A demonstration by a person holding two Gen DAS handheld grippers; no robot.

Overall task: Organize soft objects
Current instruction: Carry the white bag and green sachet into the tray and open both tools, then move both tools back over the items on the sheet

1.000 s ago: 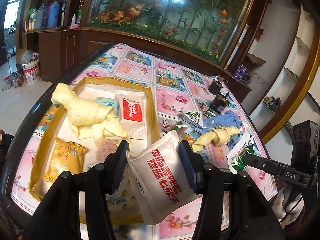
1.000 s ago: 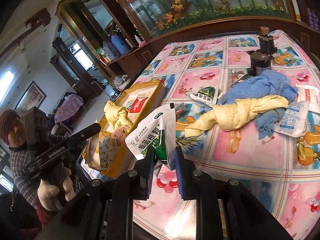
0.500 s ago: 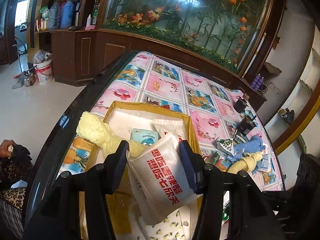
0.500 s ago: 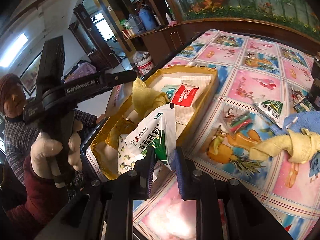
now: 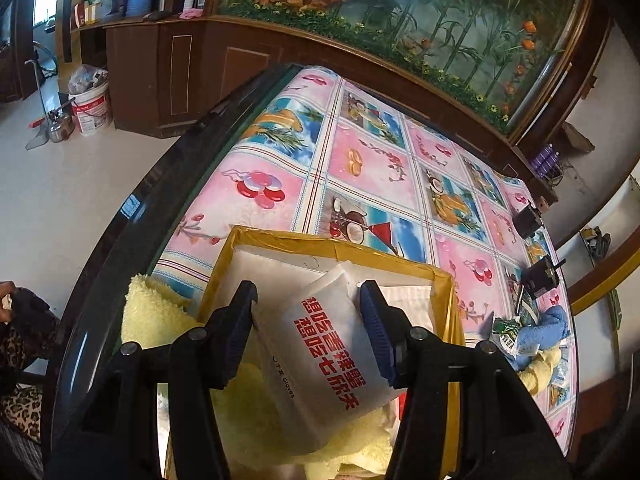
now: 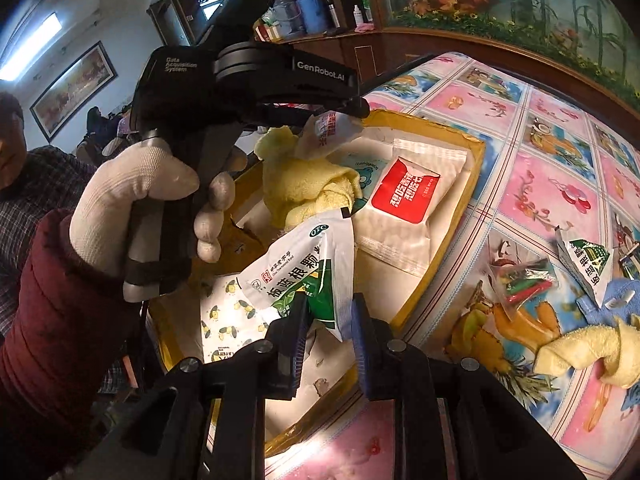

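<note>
Both grippers clamped on sachets over the yellow box.

Left gripper jaws pinch a white pouch with red lettering, held above the yellow box and yellow towel. Right gripper jaws grip a green-and-white sachet over the same box, which holds a red-label packet and a lemon-print packet. Gloved hand holds the left gripper's handle. On the tablecloth well apart: twisted yellow cloth, another green sachet.
</note>
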